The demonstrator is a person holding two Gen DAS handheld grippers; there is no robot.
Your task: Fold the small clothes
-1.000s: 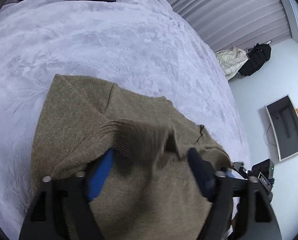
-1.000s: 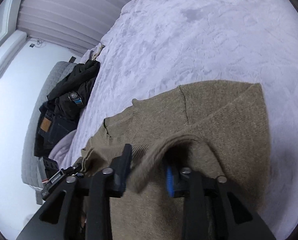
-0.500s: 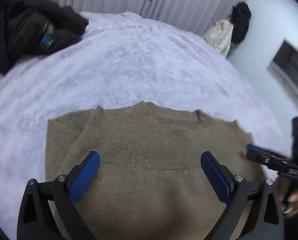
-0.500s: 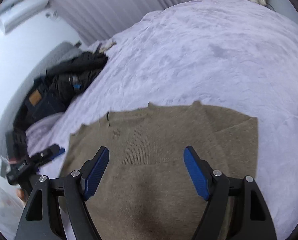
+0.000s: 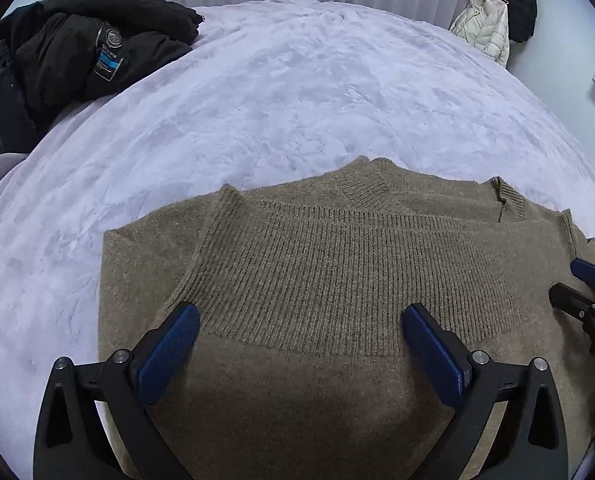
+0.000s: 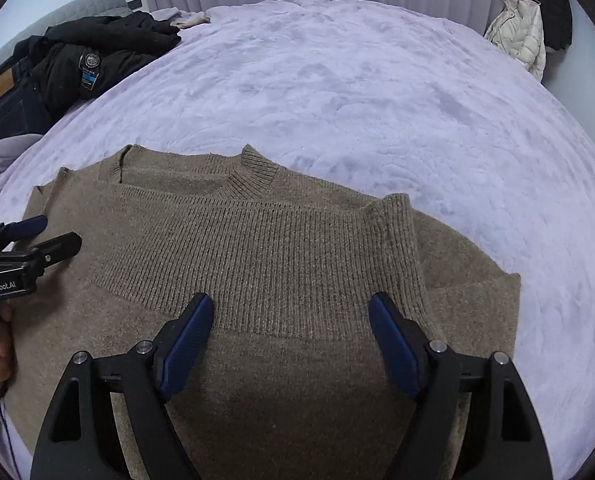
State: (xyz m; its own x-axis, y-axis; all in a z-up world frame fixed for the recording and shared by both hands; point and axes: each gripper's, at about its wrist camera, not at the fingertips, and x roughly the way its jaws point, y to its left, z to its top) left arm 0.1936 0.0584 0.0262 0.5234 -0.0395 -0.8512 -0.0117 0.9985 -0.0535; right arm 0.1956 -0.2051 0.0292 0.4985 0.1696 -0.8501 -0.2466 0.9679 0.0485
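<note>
Both grippers, left (image 5: 299,318) and right (image 6: 291,306), hover wide apart, empty, over a brown sweater (image 5: 337,280). It lies folded on a lilac bedspread (image 5: 297,92).

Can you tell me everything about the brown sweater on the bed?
The brown sweater is a soft-looking knit, ribbed along its hem band, neck and cuffs. It lies flat on the fluffy lilac bedspread, folded, with its ribbed hem laid over its body toward the neck. Nothing grips it: both grippers hang open above it.

Right gripper (image 6: 289,320) jaws spread above folded sweater (image 6: 297,248).
</note>
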